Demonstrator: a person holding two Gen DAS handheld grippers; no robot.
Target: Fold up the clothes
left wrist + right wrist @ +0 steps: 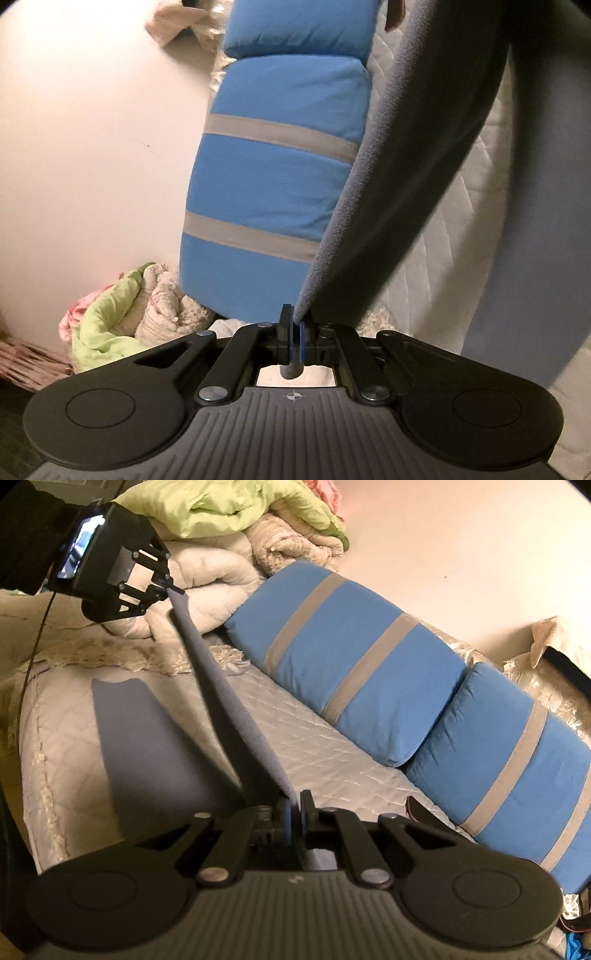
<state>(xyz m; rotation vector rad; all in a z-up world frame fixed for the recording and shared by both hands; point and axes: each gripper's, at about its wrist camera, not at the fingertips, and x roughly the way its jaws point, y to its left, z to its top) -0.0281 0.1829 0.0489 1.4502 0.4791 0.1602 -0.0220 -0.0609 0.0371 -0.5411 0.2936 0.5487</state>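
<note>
Fingers of both grippers, left and right, pinch a grey garment above the quilted bed; blue striped cushions line the pale wall at upper right.

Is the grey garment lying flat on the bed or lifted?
Partly lifted: the grey garment stretches between left gripper and right gripper, both shut on it; another part rests on the quilted bed.

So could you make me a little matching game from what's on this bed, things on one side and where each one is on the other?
Things:
1. grey garment
2. blue striped cushions
3. green cloth
4. quilted cover

Places:
A. on top of the heap of bedding
B. spread flat over the bed
C. stretched between the two tongs
D. lined up against the wall

Pairs: 1-C, 2-D, 3-A, 4-B
</note>
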